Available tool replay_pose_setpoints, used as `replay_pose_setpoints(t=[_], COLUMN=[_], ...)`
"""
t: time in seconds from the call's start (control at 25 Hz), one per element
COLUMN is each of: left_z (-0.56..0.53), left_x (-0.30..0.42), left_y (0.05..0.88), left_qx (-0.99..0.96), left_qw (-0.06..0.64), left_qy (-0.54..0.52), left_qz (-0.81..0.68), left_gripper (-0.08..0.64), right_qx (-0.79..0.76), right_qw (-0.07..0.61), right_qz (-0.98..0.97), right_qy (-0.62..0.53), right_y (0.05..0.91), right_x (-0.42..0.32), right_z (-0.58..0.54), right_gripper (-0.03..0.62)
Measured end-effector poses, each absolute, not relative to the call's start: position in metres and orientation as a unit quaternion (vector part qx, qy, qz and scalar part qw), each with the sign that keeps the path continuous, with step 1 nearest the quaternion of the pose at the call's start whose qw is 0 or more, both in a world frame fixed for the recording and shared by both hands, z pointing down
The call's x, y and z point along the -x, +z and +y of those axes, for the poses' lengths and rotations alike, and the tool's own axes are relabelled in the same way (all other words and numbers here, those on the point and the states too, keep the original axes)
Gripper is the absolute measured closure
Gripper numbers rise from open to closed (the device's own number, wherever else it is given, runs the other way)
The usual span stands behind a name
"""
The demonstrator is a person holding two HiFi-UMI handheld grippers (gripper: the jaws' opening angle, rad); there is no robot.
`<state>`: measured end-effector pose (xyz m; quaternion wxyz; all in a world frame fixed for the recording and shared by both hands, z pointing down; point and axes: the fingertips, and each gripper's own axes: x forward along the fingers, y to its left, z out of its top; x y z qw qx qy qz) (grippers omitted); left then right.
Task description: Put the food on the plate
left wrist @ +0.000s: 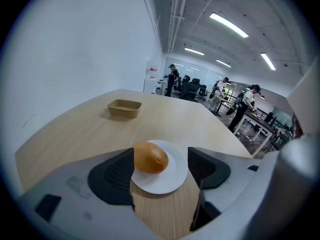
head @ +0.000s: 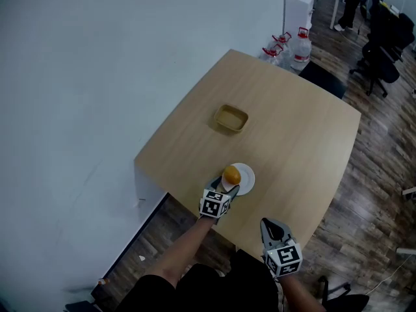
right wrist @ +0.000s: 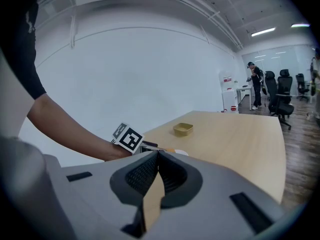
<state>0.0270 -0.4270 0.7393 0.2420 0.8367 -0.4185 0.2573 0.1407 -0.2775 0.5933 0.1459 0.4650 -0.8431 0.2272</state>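
An orange-brown bun [head: 231, 174] lies on the left part of a small white plate [head: 247, 181] near the front edge of the wooden table [head: 292, 135]. My left gripper [head: 225, 187] is open around it. In the left gripper view the bun [left wrist: 150, 157] rests on the plate [left wrist: 172, 176] right beside the left pad [left wrist: 115, 174], with a wide gap to the right pad. My right gripper [head: 272, 225] is shut and holds nothing, off the table's front edge. In the right gripper view its pads [right wrist: 145, 171] meet.
A shallow tan container [head: 231, 118] sits mid-table, beyond the plate. Water bottles [head: 300, 44] stand on the floor past the far corner, with office chairs [head: 383, 51] farther right. A white wall runs along the left. People stand far off in the left gripper view [left wrist: 248, 106].
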Motion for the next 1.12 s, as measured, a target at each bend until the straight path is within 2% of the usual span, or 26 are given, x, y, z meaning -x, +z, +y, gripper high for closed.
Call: replay_pose_setpoints(t=[0.24, 0.44, 0.8, 0.96, 1.12], left_z=[-0.387, -0.341, -0.215, -0.148, -0.097], left_x=[-0.042, -0.033, 0.017, 0.036, 0.049], left_y=[0.703, 0.661, 0.581, 0.550, 0.534], left_qx=[-0.861, -0.862, -0.889, -0.885, -0.882], left_qw=[0.226, 0.226, 0.151, 0.159, 0.198], left_qy=[0.234, 0.174, 0.116, 0.080, 0.062], left_qz=[-0.392, -0.419, -0.416, -0.430, -0.423], left_gripper=[0.247, 0.247, 0.247, 0.247, 0.247], right_qx=[-0.498, -0.514, -0.536, -0.536, -0.542], right_qw=[0.158, 0.148, 0.144, 0.134, 0.124], right_qz=[-0.826, -0.821, -0.813, -0.815, -0.814], right_qy=[0.210, 0.199, 0.176, 0.175, 0.170], right_y=[0.584, 0.570, 0.538, 0.527, 0.518], right_x=[-0.153, -0.149, -0.110, -0.086, -0.065], right_z=[-0.258, -0.231, -0.157, -0.108, -0.072], right_gripper=[0.532, 0.532, 0.532, 0.532, 0.532])
